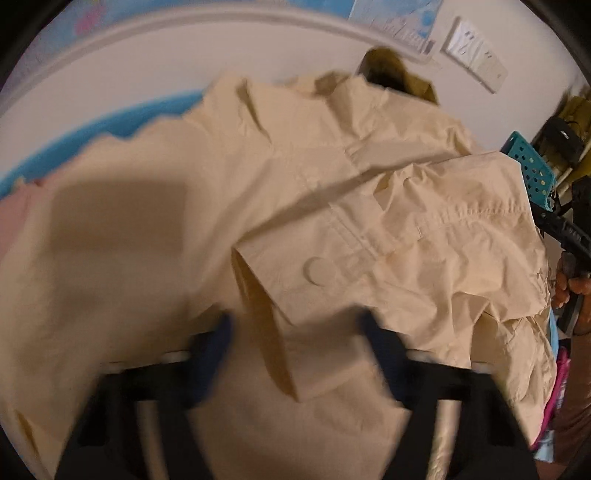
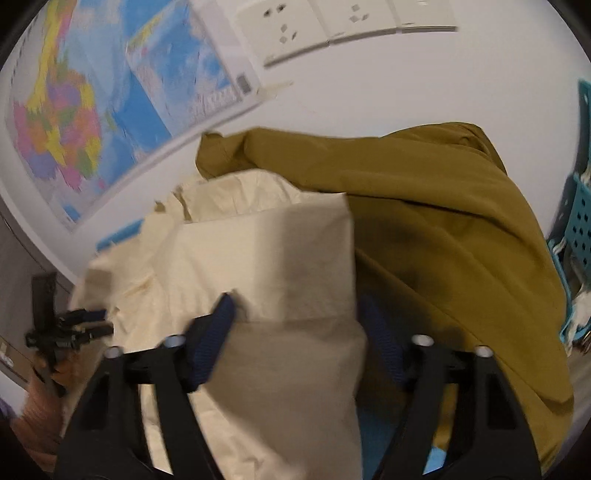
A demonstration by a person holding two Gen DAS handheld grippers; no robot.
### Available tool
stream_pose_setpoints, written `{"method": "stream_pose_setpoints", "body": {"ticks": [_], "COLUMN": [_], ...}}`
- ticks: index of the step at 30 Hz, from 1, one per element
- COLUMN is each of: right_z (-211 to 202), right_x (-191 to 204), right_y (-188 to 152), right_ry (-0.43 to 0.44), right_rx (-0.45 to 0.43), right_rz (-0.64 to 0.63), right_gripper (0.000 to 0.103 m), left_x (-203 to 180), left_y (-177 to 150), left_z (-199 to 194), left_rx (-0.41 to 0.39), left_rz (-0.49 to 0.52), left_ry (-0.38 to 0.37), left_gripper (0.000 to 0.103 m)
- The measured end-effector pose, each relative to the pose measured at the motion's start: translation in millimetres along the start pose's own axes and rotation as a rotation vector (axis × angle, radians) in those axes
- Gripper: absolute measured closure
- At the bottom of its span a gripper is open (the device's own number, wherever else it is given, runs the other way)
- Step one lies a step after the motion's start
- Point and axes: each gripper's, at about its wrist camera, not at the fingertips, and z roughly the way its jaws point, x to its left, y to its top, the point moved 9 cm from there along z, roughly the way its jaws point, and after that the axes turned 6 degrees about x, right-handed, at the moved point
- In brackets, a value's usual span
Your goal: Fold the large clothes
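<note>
Jaws on both sides stand apart, gripping nothing — left gripper point(image 1: 295, 325) straddles the sleeve cuff point(image 1: 291, 295) of the cream jacket point(image 1: 155, 229). Cuff's sleeve runs up-right toward the right gripper point(image 2: 295, 314); left is nearer.

You face a plain white wall point(image 2: 369, 96). A coloured map point(image 2: 74, 122) hangs on it at the left, and a row of white sockets point(image 2: 317, 26) sits to its right. A teal perforated basket point(image 2: 580, 218) stands at the right edge. The light is warm and dim.
</note>
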Motion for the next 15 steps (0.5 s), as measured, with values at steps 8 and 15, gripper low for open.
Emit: {"method": "stream_pose_setpoints", "body": {"ticks": [8, 15], "right_z": [5, -53], "right_x": [4, 69], "right_y": [5, 1], "right_ry": [-0.229, -0.149], "right_rx": [-0.034, -0.204], "right_rz": [-0.110, -0.222], "right_gripper": [0.043, 0.033], "left_x": [15, 25], "left_y": [-7, -45], "left_z": [-30, -113], "left_rx": [-0.065, -0.241], "left_rz": [-0.001, 0.083], "left_ry": [0.068, 0.105], "left_gripper": [0.040, 0.024]}}
